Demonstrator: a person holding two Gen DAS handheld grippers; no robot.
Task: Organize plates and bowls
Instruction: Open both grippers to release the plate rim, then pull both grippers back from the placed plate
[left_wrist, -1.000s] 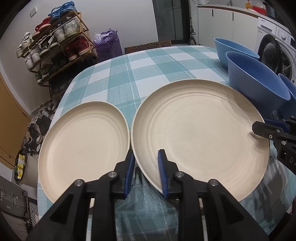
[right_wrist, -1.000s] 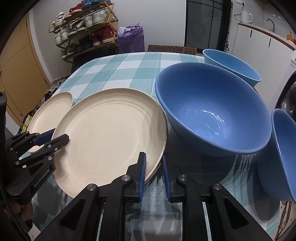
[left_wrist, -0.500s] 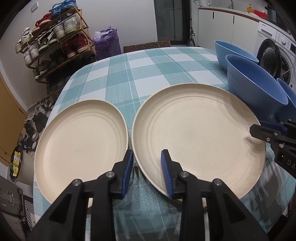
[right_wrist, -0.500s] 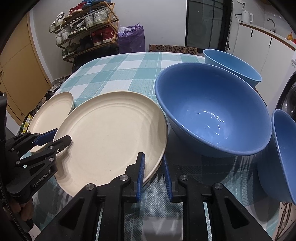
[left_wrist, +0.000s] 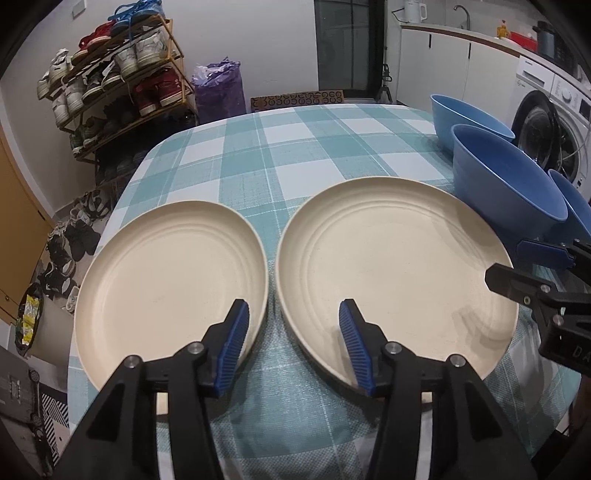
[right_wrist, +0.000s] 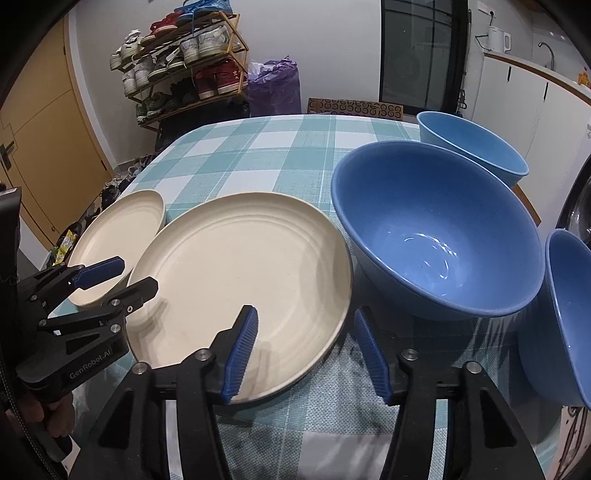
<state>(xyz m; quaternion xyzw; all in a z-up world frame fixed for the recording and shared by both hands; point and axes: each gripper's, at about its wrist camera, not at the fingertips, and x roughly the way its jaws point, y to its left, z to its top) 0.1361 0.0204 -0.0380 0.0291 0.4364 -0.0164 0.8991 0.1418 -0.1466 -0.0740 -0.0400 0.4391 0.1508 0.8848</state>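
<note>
Opening fingers (left_wrist: 236, 334) straddling plate (left_wrist: 395, 273) rims

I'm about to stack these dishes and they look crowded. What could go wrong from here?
1. The big plate lies close beside the middle bowl; lifting its edge may knock the bowl.
2. The small plate reaches the table edge; a push may tip it off.
3. Both tongs, left and right, have just been opening and grip nothing; closing both on the big plate's rim could twist it.
</note>
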